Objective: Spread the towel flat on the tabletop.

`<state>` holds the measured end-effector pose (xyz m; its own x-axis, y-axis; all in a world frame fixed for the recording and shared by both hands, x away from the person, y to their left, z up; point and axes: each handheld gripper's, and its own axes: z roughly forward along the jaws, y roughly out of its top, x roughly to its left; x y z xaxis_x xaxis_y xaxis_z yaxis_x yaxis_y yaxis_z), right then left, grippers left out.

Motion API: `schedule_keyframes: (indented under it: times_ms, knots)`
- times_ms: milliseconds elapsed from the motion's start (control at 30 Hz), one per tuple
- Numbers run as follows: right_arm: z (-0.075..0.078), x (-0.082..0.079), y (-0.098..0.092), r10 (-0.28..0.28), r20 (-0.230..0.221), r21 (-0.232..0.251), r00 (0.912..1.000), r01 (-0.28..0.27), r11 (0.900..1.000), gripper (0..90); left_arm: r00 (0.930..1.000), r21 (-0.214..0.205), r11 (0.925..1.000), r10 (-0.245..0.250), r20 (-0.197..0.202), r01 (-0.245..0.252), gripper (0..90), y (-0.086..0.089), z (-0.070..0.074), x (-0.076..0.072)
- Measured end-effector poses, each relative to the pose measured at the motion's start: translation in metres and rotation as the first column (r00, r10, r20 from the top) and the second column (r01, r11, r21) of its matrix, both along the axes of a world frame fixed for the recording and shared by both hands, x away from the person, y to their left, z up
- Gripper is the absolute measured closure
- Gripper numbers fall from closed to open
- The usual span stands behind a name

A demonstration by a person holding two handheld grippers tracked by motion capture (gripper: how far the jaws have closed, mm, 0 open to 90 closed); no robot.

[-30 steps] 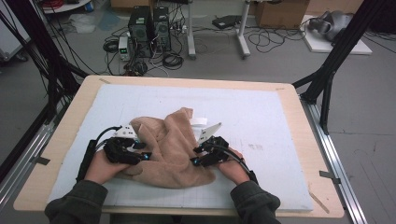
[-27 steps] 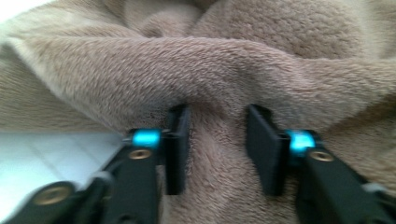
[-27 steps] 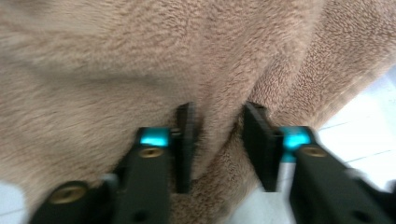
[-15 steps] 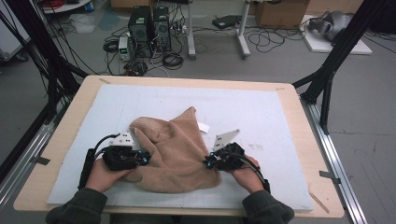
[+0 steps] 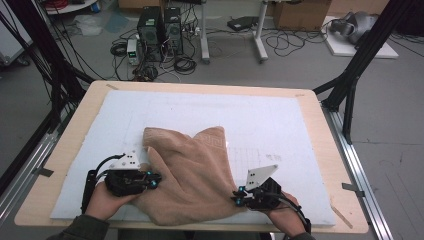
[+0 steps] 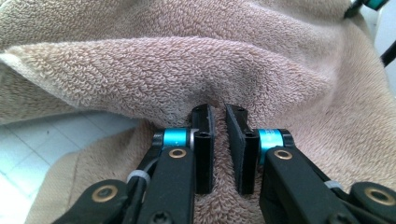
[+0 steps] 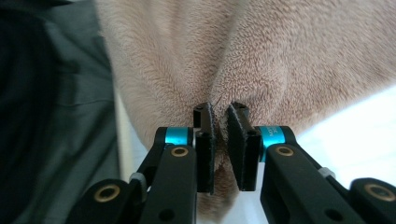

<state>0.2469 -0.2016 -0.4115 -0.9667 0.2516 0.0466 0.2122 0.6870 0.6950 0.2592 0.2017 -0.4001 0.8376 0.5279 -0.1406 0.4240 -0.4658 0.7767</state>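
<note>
Each tool pinching a near edge of the tan towel (image 5: 190,175), left tool (image 5: 152,181) and right tool (image 5: 237,197) hold it stretched between them across the counter (image 5: 310,105)

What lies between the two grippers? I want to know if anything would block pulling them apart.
Just the tan towel, stretched between the left gripper and right gripper in the high view.

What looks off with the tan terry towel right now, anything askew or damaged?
No damage shows. The tan terry towel lies rumpled and skewed on the pale blue mat, its near edge reaching the mat's front border. The left gripper and right gripper each pinch a fold of it, jaws having just closed.
</note>
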Motion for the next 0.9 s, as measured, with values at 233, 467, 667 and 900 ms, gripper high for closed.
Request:
schedule_keyframes:
  times_ms: [233, 467, 667, 900]
  knots:
    - [0.016, 0.029, -0.009, -0.111, 0.019, 0.09, 0.9936, 0.109, 0.9899, 57.5, 0.9991, -0.036, 0.9992, 0.02, 0.036, -0.018, 57.7, 0.01, 0.029, -0.001]
    - [0.01, 0.072, 0.016, -0.145, 0.044, 0.056, 0.9884, 0.143, 0.9882, 55.8, 0.9949, -0.043, 0.9969, 0.068, 0.075, -0.065, 50.6, 0.012, 0.041, 0.021]
    - [-0.005, 0.101, 0.039, -0.15, 0.033, 0.02, 0.9882, 0.149, 0.9886, 55.6, 0.9912, -0.001, 0.9928, 0.12, 0.056, -0.12, 45.0, 0.004, 0.024, 0.053]
    - [-0.023, 0.111, 0.051, -0.134, 0.015, -0.047, 0.9909, 0.134, 0.9899, 56.9, 0.9939, 0.104, 0.99, 0.101, -0.044, -0.096, 52.4, -0.005, -0.005, 0.072]
